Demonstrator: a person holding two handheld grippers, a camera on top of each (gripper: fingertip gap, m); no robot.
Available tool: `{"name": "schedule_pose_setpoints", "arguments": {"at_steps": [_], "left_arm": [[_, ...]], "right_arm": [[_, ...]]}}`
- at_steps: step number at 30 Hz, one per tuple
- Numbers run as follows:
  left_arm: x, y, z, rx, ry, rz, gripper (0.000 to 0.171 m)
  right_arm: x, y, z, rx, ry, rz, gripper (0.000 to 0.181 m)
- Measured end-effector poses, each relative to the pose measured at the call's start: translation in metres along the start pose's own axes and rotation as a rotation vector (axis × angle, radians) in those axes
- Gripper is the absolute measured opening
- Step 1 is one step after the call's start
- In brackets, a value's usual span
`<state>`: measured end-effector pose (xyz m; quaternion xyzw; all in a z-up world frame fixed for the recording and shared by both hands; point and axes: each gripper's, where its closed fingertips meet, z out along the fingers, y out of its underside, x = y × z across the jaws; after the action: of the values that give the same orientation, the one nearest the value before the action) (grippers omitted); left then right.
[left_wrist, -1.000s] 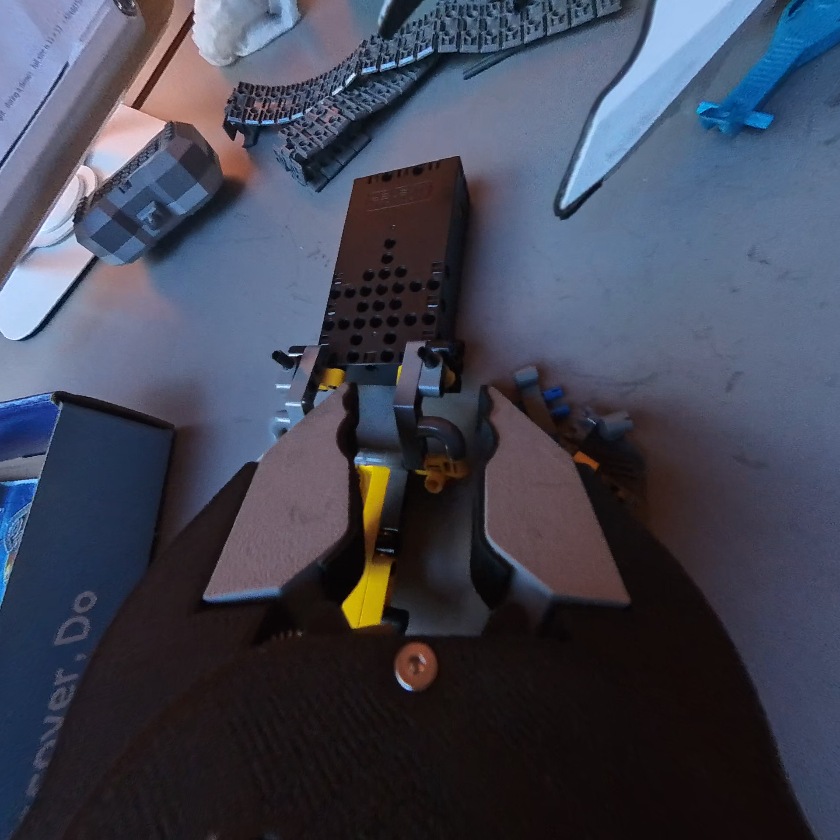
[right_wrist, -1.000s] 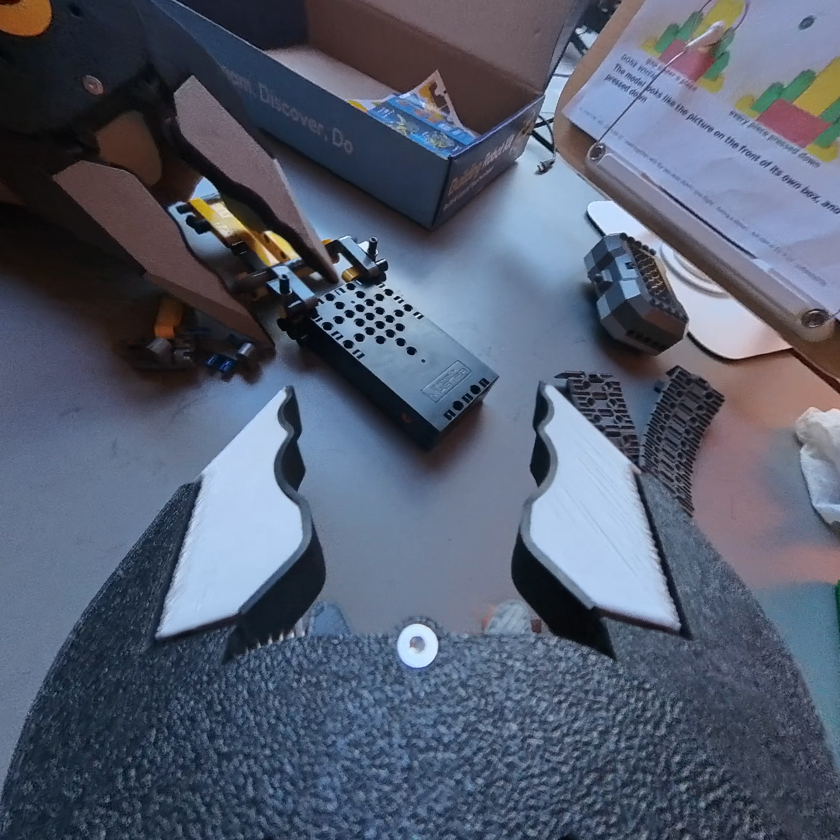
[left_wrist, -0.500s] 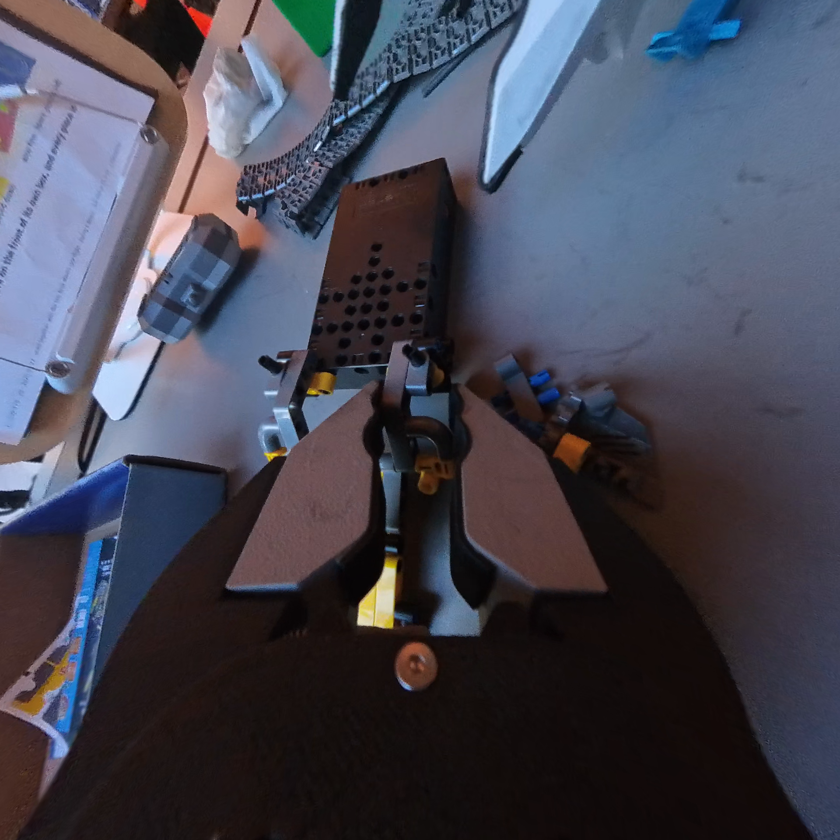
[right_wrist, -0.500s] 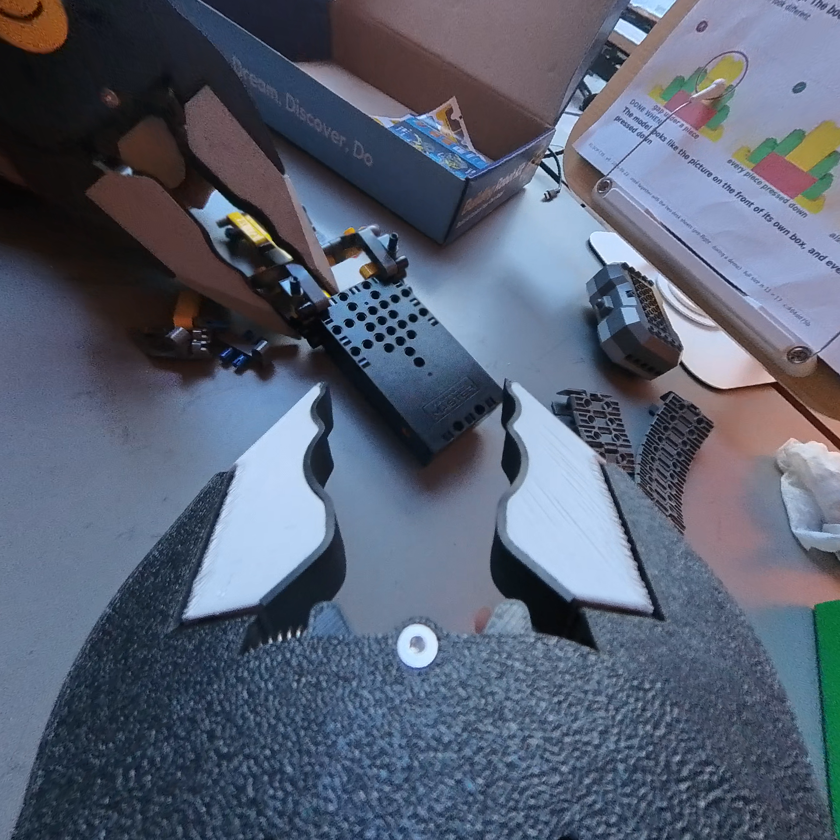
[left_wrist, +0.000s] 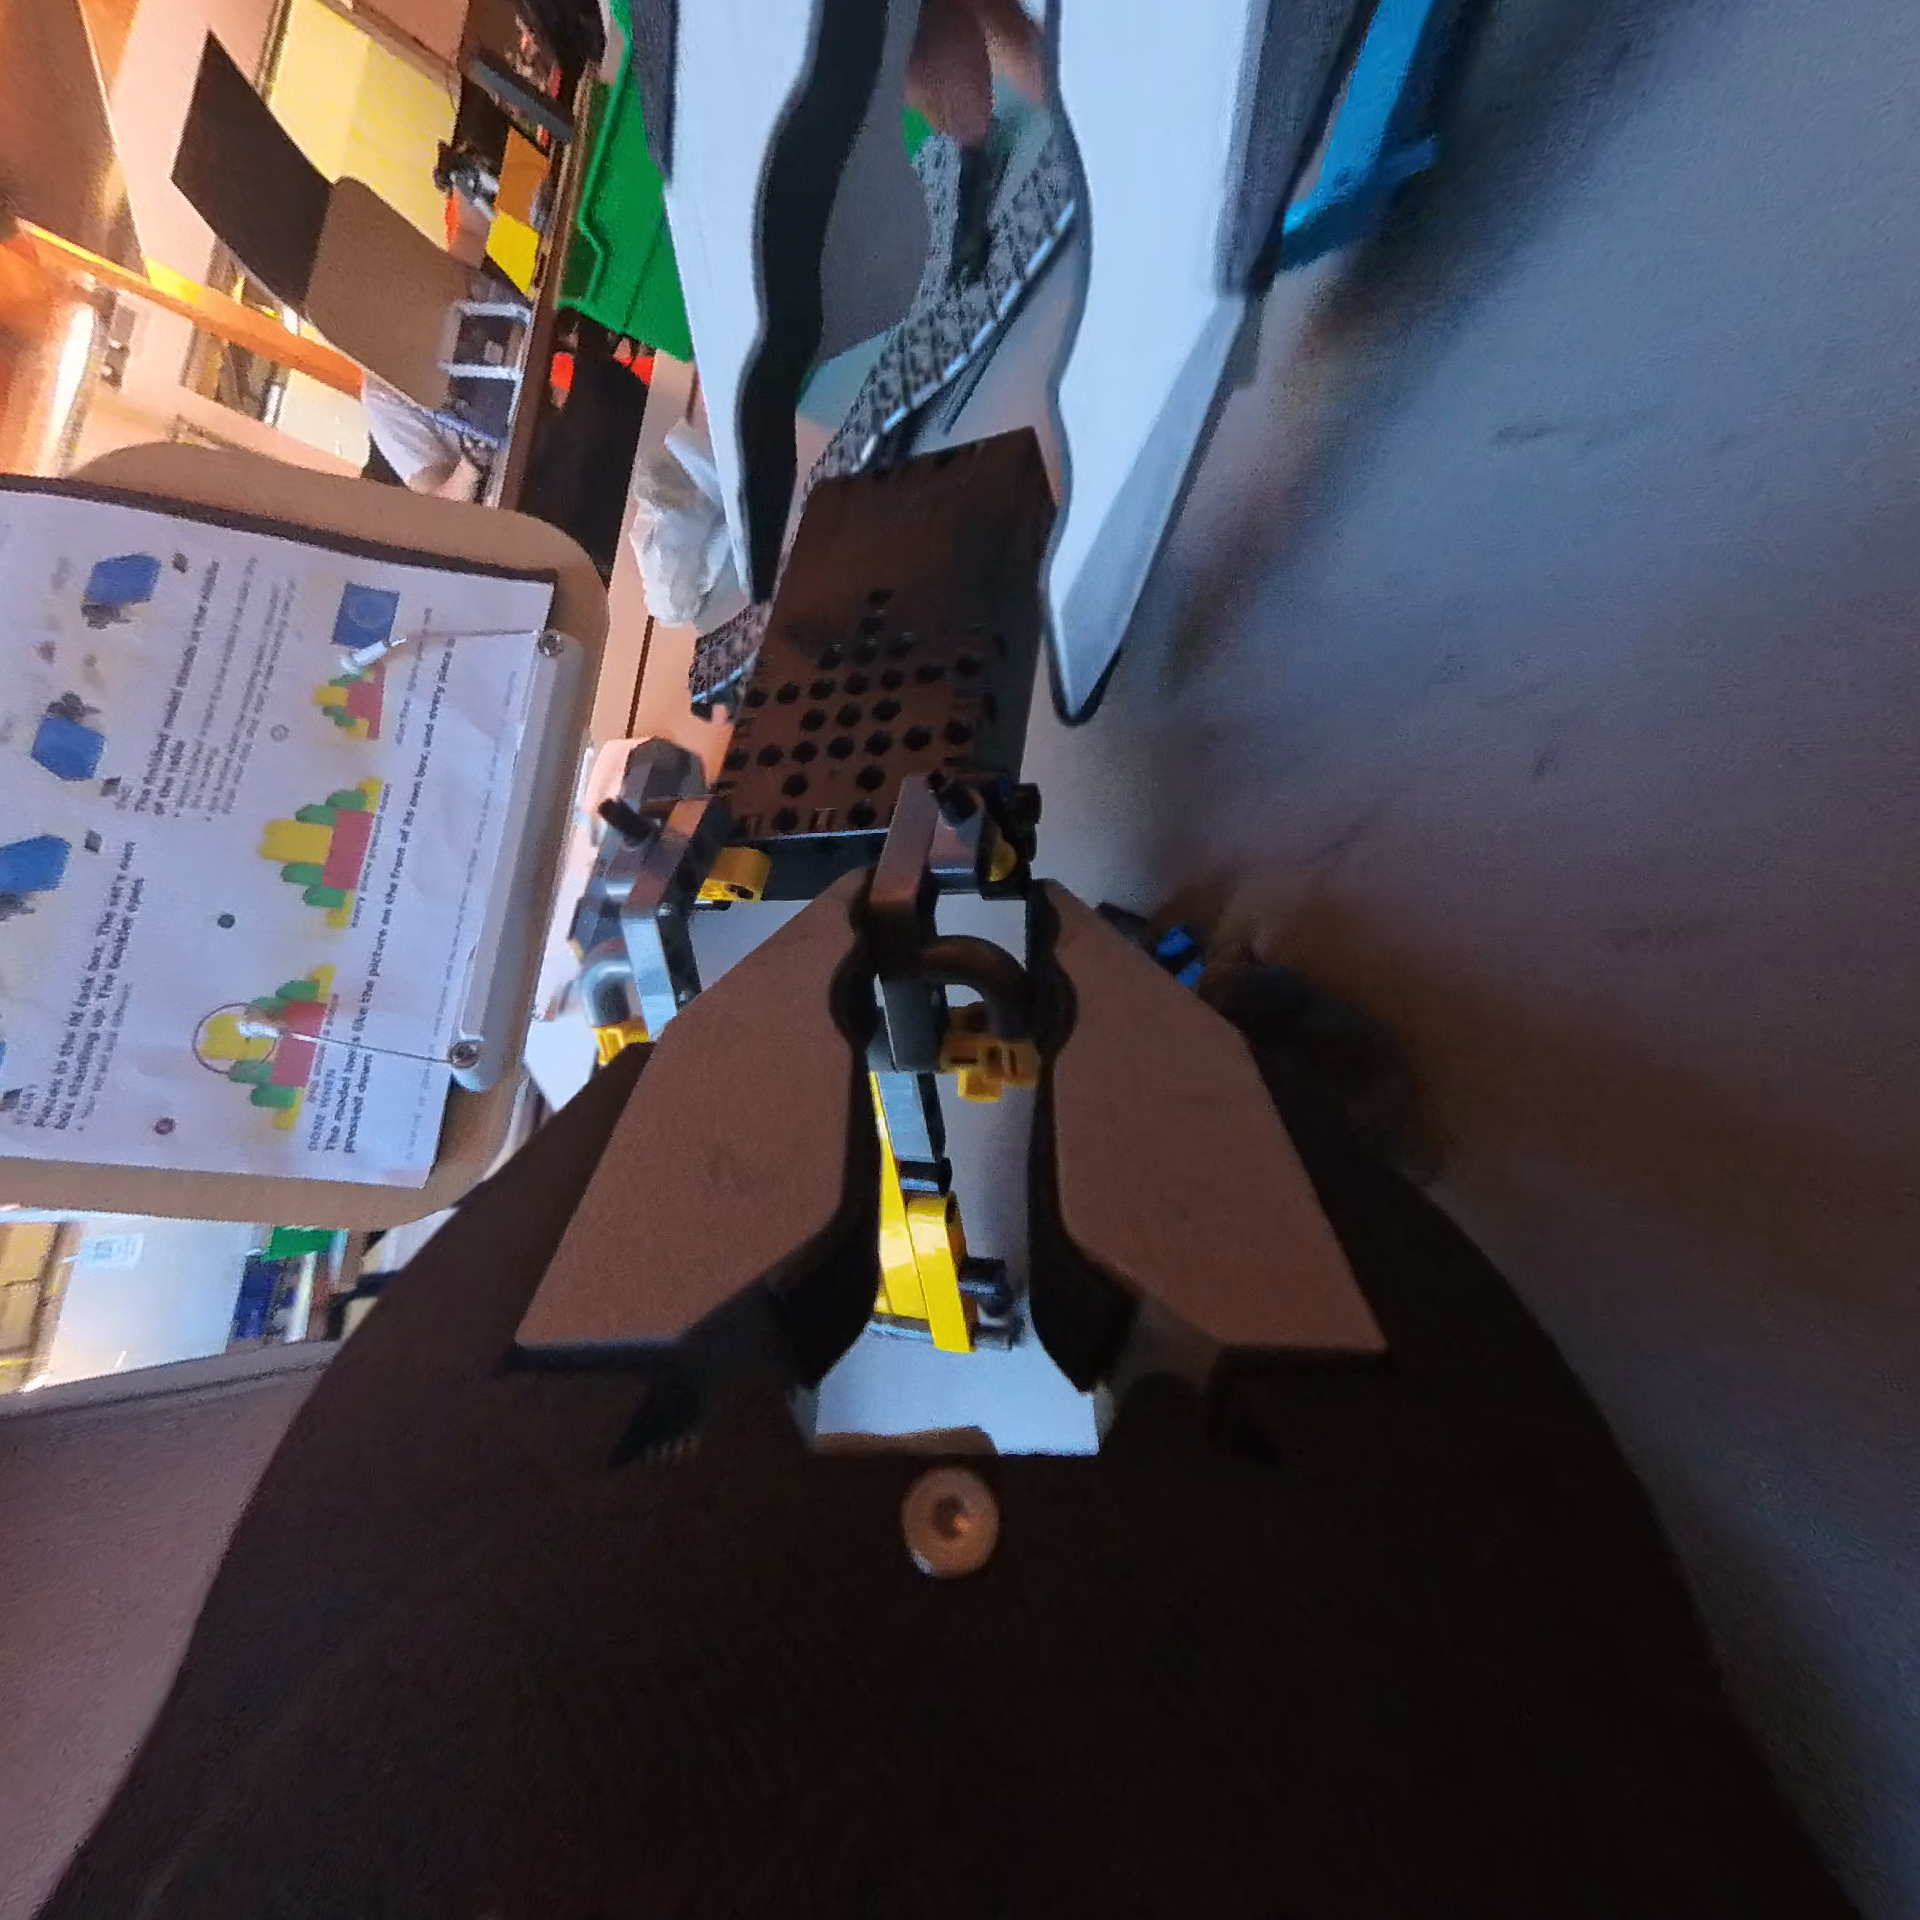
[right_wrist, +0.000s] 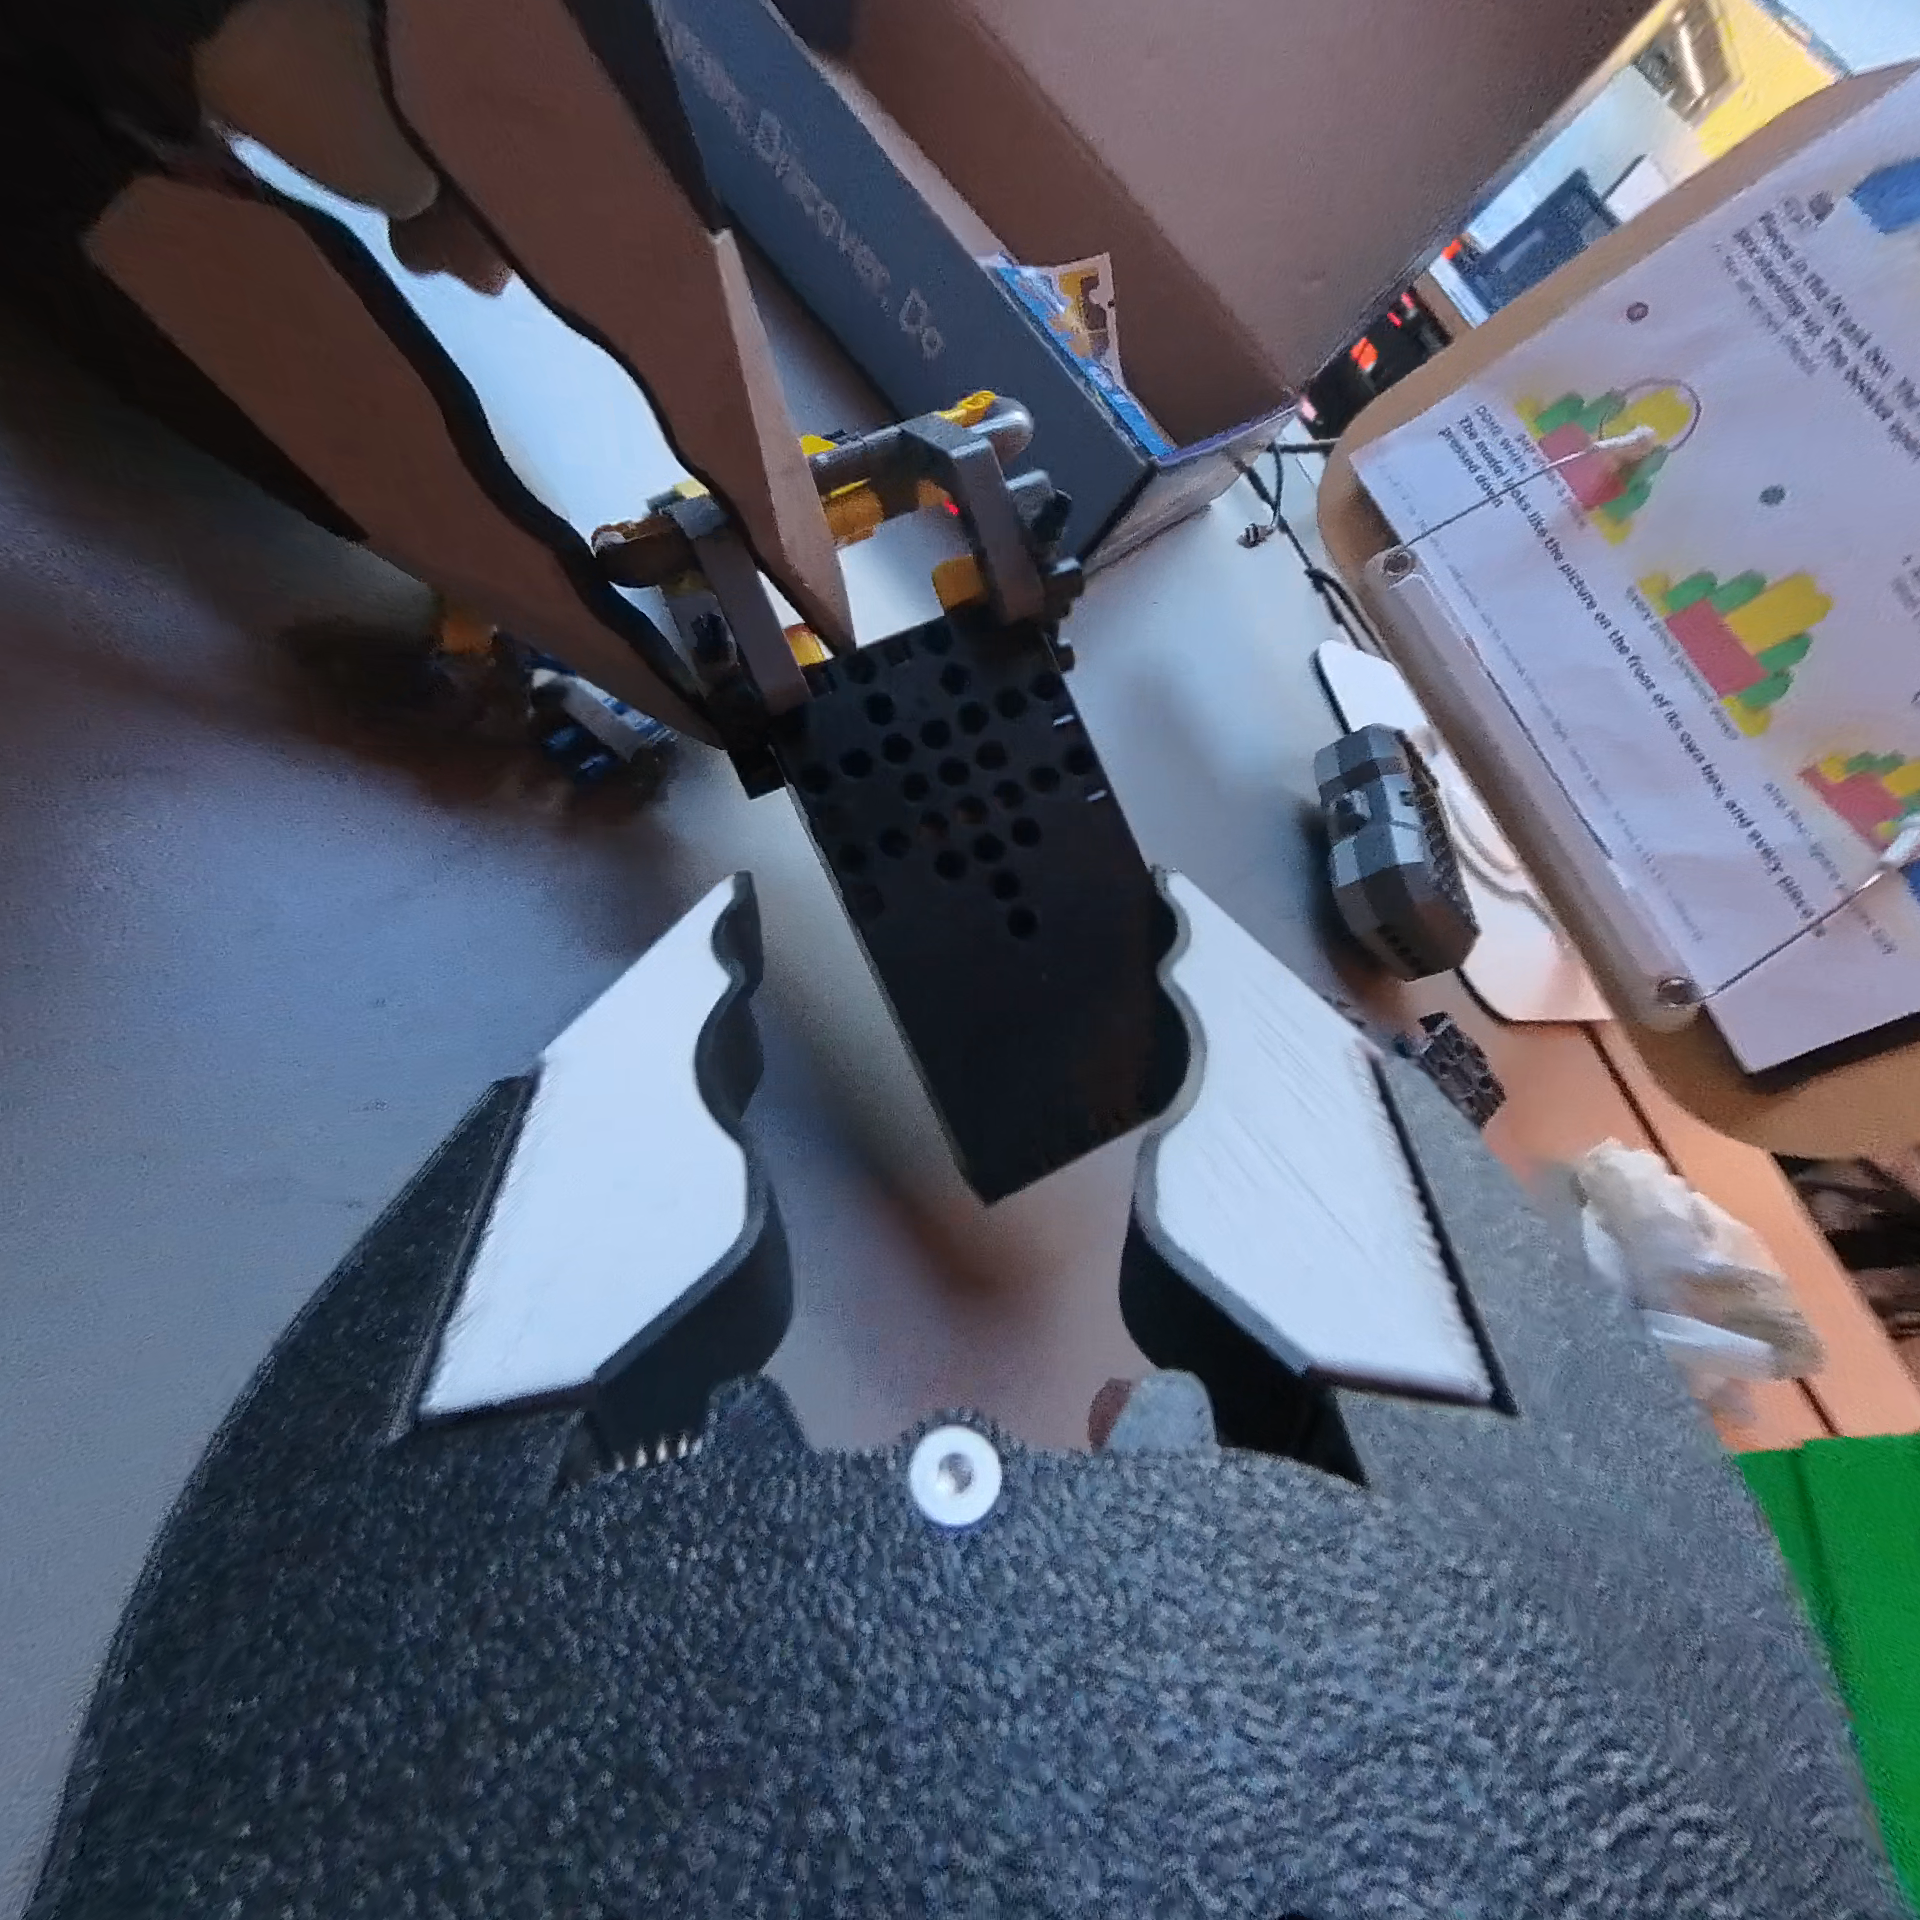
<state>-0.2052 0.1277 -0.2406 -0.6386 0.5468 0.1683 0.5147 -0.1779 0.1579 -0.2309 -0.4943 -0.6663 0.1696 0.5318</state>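
The left hand-held gripper (left_wrist: 951, 997) has lifted the model (right_wrist: 966, 883) off the surface (right_wrist: 208, 935), clamped on its frame. The right hand-held gripper (right_wrist: 961, 997), half open, has moved to straddle its free end without touching.

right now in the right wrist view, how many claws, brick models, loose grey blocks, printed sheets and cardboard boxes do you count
claws: 2, left claw and right claw
brick model: 1
grey block: 1
printed sheet: 1
cardboard box: 1
total: 6
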Motion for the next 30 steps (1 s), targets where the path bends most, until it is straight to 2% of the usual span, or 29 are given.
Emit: {"name": "schedule_pose_setpoints", "arguments": {"at_steps": [4, 7, 10, 12, 13, 16, 19, 20, 25, 30], "left_arm": [[0.002, -0.01, -0.001, 0.063, 0.085, -0.153, 0.025], [-0.001, -0.017, -0.001, 0.107, 0.154, -0.322, 0.026], [0.002, -0.026, 0.0, 0.172, 0.287, -0.502, 0.025], [0.007, -0.027, 0.0, 0.183, 0.348, -0.557, 0.025], [0.007, -0.026, 0.0, 0.185, 0.358, -0.561, 0.025], [0.006, -0.027, -0.002, 0.2, 0.356, -0.564, 0.027], [-0.009, -0.018, -0.001, 0.172, 0.217, -0.515, 0.034], [-0.01, -0.017, -0.002, 0.17, 0.203, -0.494, 0.029], [-0.012, -0.018, -0.005, 0.112, 0.221, -0.484, 0.031], [-0.025, -0.018, -0.007, 0.027, 0.173, -0.388, 0.033]], "right_arm": [[0.0, 0.0, 0.002, -0.024, 0.03, -0.066, 0.062], [0.011, 0.002, 0.001, -0.067, 0.116, -0.14, 0.07], [0.007, 0.005, 0.003, -0.113, 0.153, -0.274, 0.057], [0.0, 0.006, 0.005, -0.133, 0.155, -0.355, 0.047], [-0.002, 0.006, 0.005, -0.135, 0.155, -0.379, 0.039], [-0.005, 0.005, 0.005, -0.13, 0.125, -0.356, 0.037], [-0.007, 0.007, 0.004, -0.124, 0.088, -0.305, 0.026], [-0.006, 0.008, 0.004, -0.124, 0.086, -0.297, 0.026], [-0.006, 0.008, 0.004, -0.107, 0.076, -0.273, 0.025], [-0.006, 0.004, 0.002, -0.06, 0.048, -0.22, 0.026]]}}
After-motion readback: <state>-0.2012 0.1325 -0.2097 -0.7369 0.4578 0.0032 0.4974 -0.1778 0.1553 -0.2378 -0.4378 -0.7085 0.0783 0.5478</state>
